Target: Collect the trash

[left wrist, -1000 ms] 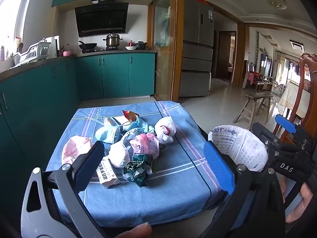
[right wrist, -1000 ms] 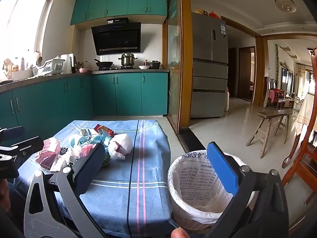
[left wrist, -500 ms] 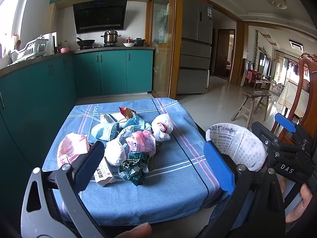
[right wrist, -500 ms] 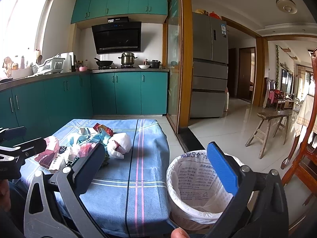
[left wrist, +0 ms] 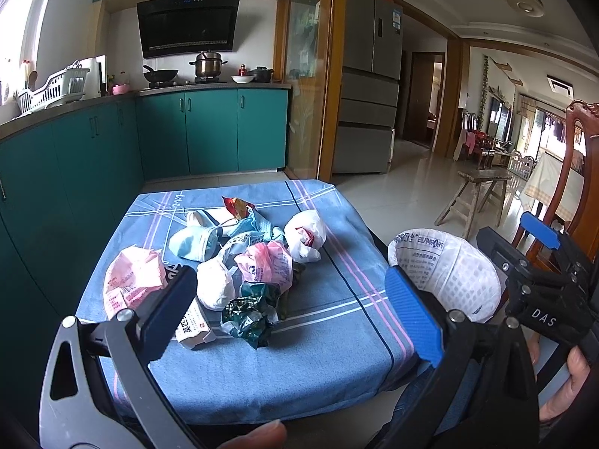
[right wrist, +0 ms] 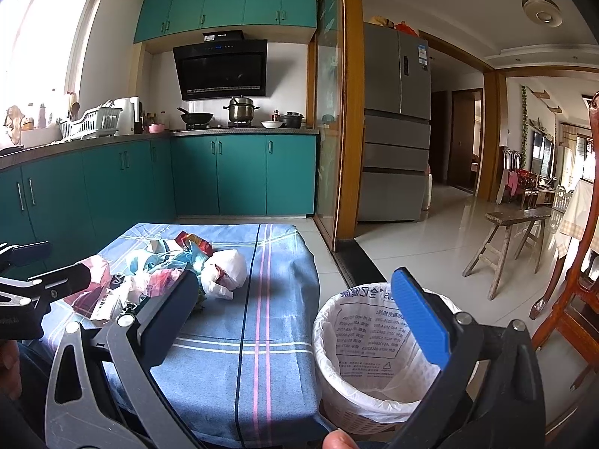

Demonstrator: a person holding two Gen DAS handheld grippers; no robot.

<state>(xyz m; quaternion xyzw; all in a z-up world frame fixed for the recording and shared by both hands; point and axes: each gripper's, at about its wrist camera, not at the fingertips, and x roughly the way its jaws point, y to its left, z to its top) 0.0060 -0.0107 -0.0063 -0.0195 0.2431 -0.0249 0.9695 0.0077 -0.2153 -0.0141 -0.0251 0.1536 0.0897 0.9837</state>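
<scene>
Both jaws stand spread wide, with nothing between them. Left gripper (left wrist: 292,307), black pad and blue pad, hovers over the near half of the blue plaid tablecloth (left wrist: 322,366); its dark pad (left wrist: 168,310) overlaps the edge of the heap in the left wrist view. Right gripper (right wrist: 299,321) hangs over the table's right edge, its blue pad (right wrist: 419,318) in front of the white-lined plastic wastebasket (right wrist: 374,340).

Crumpled trash heap (left wrist: 239,258) lies at the cloth's centre, with bare cloth along the near, far and right borders. Countable pieces: one pink printed wrapper (left wrist: 131,284) at the left, one white knotted plastic bag (left wrist: 305,234) at the right, one dark green foil wrapper (left wrist: 249,310) nearest the camera, one white paper box (left wrist: 192,327) touching it. Other pieces overlap too much to count.

The wastebasket stands on the floor, just beside the table's right edge. Pale tiled floor (right wrist: 423,250) opens to the right, bearing one wooden stool (right wrist: 513,239). Teal kitchen cabinets (right wrist: 239,176) run behind and to the left; one grey refrigerator (right wrist: 397,127) stands beyond.
</scene>
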